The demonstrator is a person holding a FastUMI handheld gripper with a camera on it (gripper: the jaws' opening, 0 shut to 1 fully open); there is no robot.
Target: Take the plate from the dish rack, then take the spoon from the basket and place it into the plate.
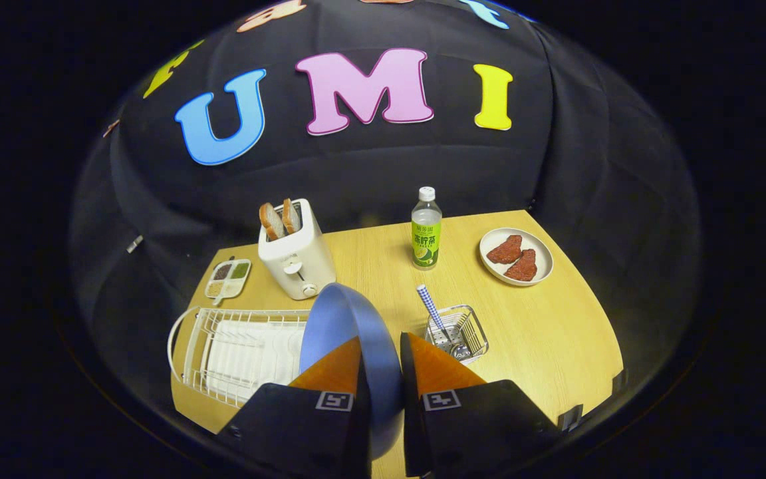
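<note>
Plate [346, 319] first: you have a blue one clamped edge-on between the two orange fingers [336, 369] of your tool [381, 362], one finger pressing on each side of it. It is smooth and matte blue, stands nearly upright, and rises above the fingertips; its lower part drops out of sight between the tool's black bodies. It is held up over the surface [542, 332], between the dish rack and the basket.

Just left of the plate lies the white wire dish rack [223, 346] with a white tray under it. Just right of the fingers sits the small wire basket [466, 332], and the spoon [431, 307] leans in it with its blue-and-white checked handle pointing up; its bowl is hard to make out among the wires.

Beyond the rack stands a white toaster [296, 256] with two slices of bread [280, 218] sticking out, and beside it a little divided tray [229, 277] of seasonings. Farther back stands a bottle [426, 229] with a green label. Off to the right, well apart from the basket, a white dish [516, 256] carries two reddish pieces of meat [514, 256].
</note>
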